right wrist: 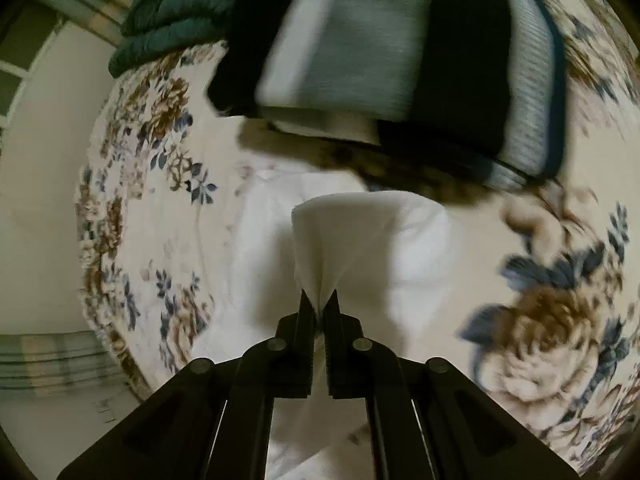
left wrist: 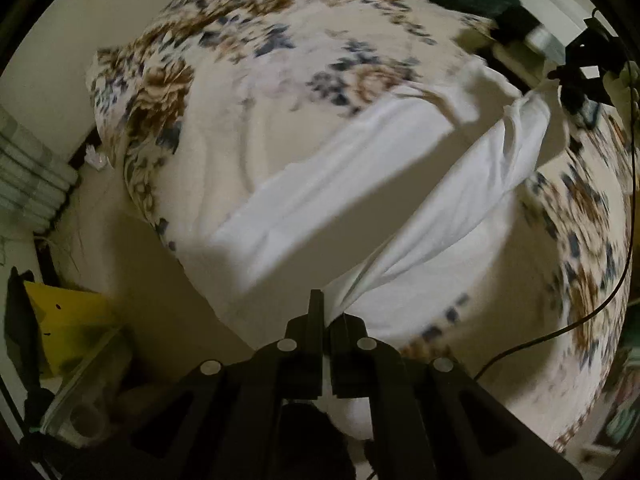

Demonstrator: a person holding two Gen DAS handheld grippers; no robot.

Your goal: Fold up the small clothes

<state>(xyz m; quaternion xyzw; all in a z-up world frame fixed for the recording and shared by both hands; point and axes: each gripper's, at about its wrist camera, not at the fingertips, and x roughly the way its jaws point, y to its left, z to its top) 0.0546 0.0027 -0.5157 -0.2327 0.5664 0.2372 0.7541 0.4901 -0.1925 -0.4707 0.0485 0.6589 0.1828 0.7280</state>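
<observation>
A white garment (left wrist: 360,184) stretches in the air above a flower-patterned bed cover (left wrist: 248,64). My left gripper (left wrist: 326,312) is shut on one end of it, the cloth bunching between the black fingers. In the left wrist view the other end runs up to my right gripper (left wrist: 576,92) at the upper right. In the right wrist view my right gripper (right wrist: 319,304) is shut on a pinched corner of the white garment (right wrist: 340,232), which fans out ahead of the fingertips. More white cloth lies on the flowered bed cover (right wrist: 140,216) below.
A stack of folded clothes (right wrist: 392,56) in grey, black and dark blue lies ahead of the right gripper, with a dark green blanket (right wrist: 176,12) behind it. A yellow object (left wrist: 68,320) and a clear container (left wrist: 84,392) sit beside the bed. A cable (left wrist: 592,312) hangs at the right.
</observation>
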